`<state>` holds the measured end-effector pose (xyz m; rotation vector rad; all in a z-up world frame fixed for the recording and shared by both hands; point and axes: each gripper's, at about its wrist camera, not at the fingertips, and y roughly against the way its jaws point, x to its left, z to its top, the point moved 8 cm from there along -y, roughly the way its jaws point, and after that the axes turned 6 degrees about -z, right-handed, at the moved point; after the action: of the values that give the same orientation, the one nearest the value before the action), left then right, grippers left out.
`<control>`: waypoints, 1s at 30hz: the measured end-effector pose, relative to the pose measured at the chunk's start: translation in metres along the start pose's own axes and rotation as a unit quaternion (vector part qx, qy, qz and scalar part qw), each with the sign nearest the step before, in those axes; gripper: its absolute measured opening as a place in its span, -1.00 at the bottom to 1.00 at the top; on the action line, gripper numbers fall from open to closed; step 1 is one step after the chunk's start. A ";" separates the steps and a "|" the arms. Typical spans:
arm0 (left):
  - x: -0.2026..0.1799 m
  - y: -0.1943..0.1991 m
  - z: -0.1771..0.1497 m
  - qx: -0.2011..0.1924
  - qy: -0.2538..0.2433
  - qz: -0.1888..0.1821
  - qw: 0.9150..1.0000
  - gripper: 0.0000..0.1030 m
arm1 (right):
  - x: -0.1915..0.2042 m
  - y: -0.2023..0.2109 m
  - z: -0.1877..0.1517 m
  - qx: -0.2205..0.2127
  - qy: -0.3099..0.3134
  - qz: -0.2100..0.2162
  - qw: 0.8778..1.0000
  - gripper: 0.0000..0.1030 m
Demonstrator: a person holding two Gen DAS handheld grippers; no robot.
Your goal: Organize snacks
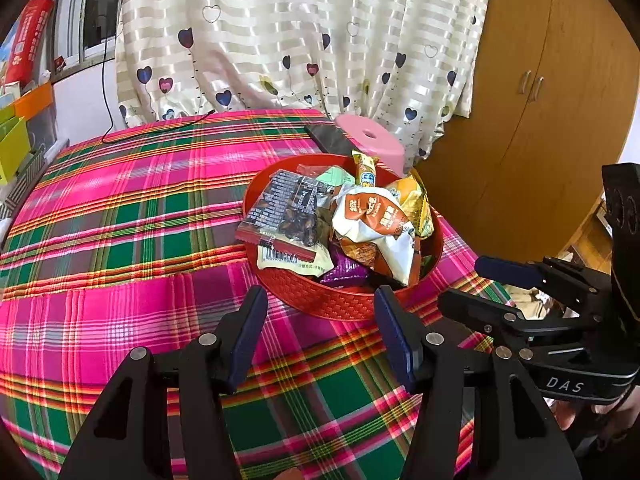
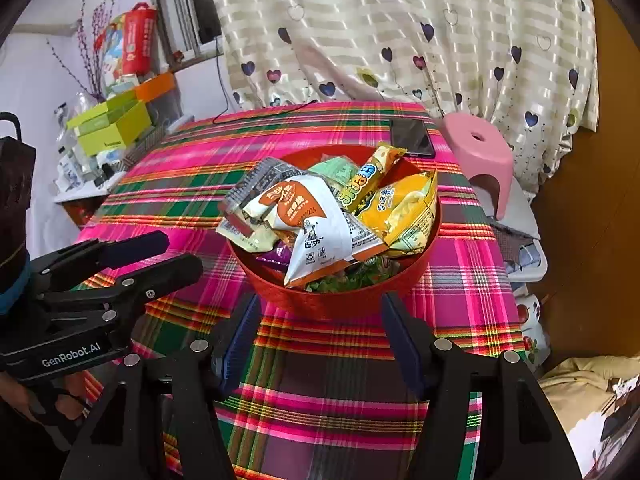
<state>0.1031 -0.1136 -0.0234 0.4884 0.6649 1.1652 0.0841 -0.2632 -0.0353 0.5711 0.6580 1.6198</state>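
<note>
A round red basket [image 1: 344, 306] [image 2: 340, 300] stands on the plaid tablecloth, piled with snack packets: a white and orange bag [image 1: 372, 216] [image 2: 308, 220], a yellow bag [image 2: 404, 208], a clear pack of dark seeds [image 1: 284, 208] and a purple packet [image 1: 346, 272]. My left gripper [image 1: 320, 320] is open and empty, just in front of the basket. My right gripper [image 2: 320, 328] is open and empty, also just in front of the basket. Each gripper shows in the other's view, the right one [image 1: 468, 280] and the left one [image 2: 176, 256], both with jaws apart.
A black phone [image 2: 412, 136] [image 1: 330, 140] lies on the cloth behind the basket. A pink stool [image 2: 480, 156] stands past the table's far right corner. Green and orange boxes [image 2: 112, 124] sit on a shelf at the left. A curtain hangs behind, a wooden cabinet at the right.
</note>
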 end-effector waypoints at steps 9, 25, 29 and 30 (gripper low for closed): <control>-0.003 -0.002 0.000 0.005 -0.004 0.004 1.000 0.10 | -0.002 -0.003 -0.002 0.005 0.001 -0.003 1.000 0.20; -0.007 -0.008 -0.003 0.015 -0.007 0.014 1.000 0.10 | -0.003 -0.007 -0.006 0.009 0.000 -0.003 1.000 0.20; -0.007 -0.010 -0.004 0.017 -0.008 0.016 1.000 0.10 | -0.004 -0.007 -0.008 0.010 -0.001 -0.004 1.000 0.20; -0.006 -0.010 -0.004 0.018 -0.008 0.017 1.000 0.10 | -0.004 -0.007 -0.008 0.011 -0.001 -0.004 1.000 0.20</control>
<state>0.1052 -0.1229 -0.0317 0.5397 0.6663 1.1812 0.0846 -0.2670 -0.0460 0.5853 0.6770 1.6060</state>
